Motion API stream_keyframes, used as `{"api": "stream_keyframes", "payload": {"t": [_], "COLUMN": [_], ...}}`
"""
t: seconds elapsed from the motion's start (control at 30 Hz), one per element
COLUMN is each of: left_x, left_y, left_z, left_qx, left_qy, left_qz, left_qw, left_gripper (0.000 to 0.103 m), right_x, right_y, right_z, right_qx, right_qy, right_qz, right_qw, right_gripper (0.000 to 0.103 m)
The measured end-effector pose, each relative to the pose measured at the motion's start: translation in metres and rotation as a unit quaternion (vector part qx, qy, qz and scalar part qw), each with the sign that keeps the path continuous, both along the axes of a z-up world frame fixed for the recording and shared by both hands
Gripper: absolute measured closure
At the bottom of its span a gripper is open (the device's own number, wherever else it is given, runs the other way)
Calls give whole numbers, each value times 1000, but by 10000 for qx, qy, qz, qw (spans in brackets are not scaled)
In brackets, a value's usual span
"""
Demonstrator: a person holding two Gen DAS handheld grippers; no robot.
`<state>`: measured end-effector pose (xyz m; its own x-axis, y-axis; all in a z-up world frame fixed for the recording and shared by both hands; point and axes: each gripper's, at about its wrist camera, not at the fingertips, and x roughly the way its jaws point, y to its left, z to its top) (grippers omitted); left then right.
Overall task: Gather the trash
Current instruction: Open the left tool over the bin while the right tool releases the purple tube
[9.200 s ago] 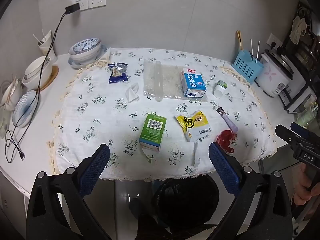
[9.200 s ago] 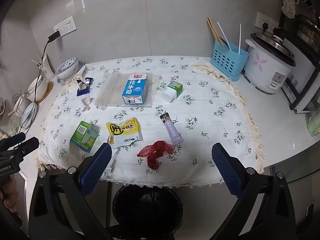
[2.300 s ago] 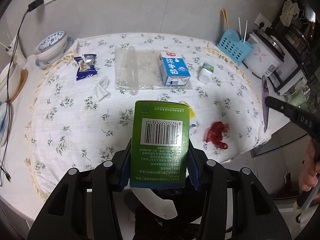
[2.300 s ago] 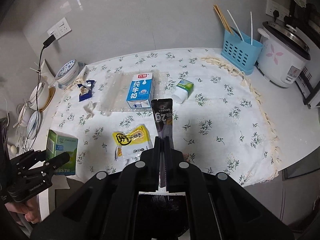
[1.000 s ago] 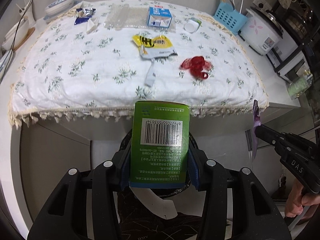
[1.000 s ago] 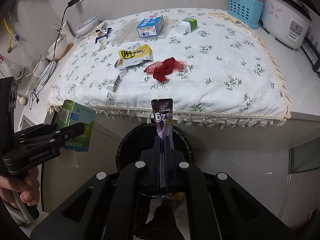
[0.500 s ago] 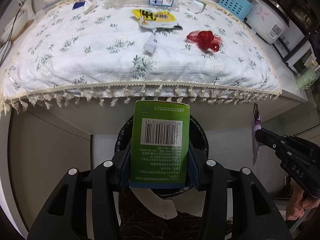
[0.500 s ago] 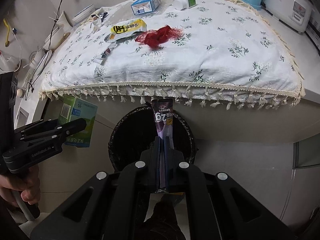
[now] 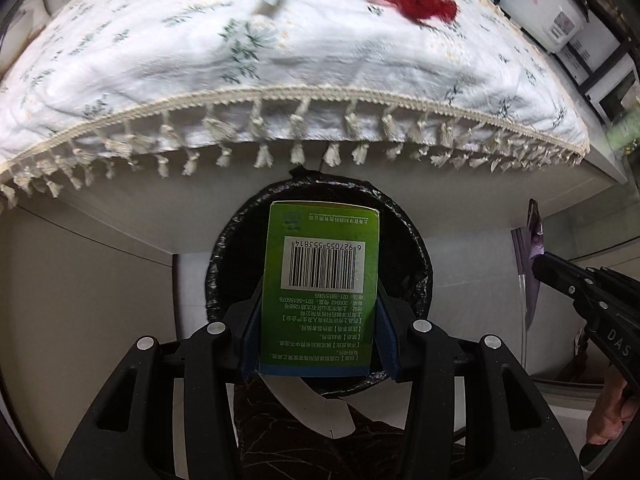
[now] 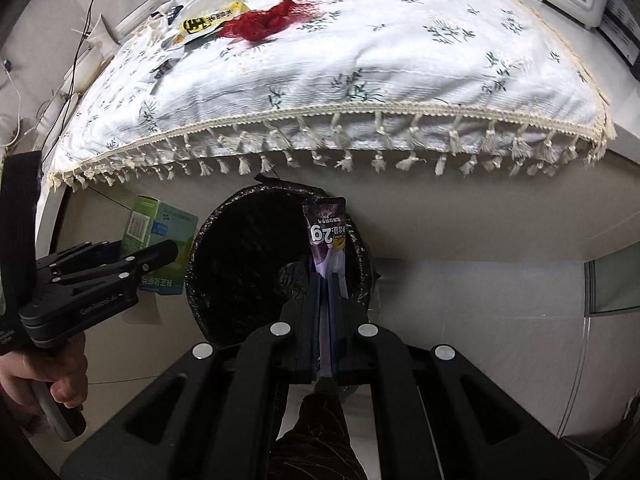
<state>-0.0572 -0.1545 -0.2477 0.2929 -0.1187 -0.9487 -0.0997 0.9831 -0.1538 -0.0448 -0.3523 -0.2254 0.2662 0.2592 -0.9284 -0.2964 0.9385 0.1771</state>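
Green box [image 9: 320, 280] was squeezed by the left gripper [image 9: 318, 340] over the black bin [image 9: 416, 248], purple packet [image 10: 326, 236] was pinched tight by the right gripper [image 10: 325, 320] above the bin's rim, red net [image 9: 416, 0] was left on the tablecloth [image 9: 320, 92]

left wrist: faces down, close over bin [image 9: 416, 240] | right wrist: same, from the right | shared: bin, tablecloth [image 9: 280, 60] edge

Green box [image 9: 320, 280] w/ barcode, purple sachet [image 10: 326, 236], black bin [image 10: 240, 264], white floral cloth [image 9: 320, 52], red net [image 9: 416, 0].
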Motion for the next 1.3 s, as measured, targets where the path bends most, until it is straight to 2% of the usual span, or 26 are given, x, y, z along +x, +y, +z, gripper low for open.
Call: {"api": "stream_keyframes", "payload": {"t": [0.4, 0.7, 0.77, 0.9, 1.07, 1.13, 1.3], "left_x": [11, 11, 11, 9, 5, 2, -1], "left_y": [-41, -39, -34, -21, -3, 7, 25], "left_z": [-32, -41, -40, -28, -11, -5, 7], "left_qx": [-3, 48, 101, 68, 58, -39, 19], "left_qy": [162, 209, 180, 91, -67, -139, -278], "left_qz": [-528, -516, -443, -306, -63, 101, 273], "left_qw": [9985, 9984, 9988, 9995, 9999, 9998, 9992], "left_gripper": [57, 55, 47, 38, 14, 8, 6], "right_x": [-12, -16, -15, -10, -4, -2, 6], "right_y": [-22, -19, -16, -5, 11, 19, 39], "right_z": [0, -10, -10, -11, -13, -15, -18], "right_qx": [-79, -126, -115, -99, -71, -85, -93], "right_qy": [32, 174, 170, 167, 183, 191, 213], "right_qz": [-211, -245, -228, -155, -34, 36, 196], "right_qw": [9997, 9995, 9995, 9997, 9998, 9998, 9995], "right_gripper": [100, 100, 100, 100, 100, 100, 100]}}
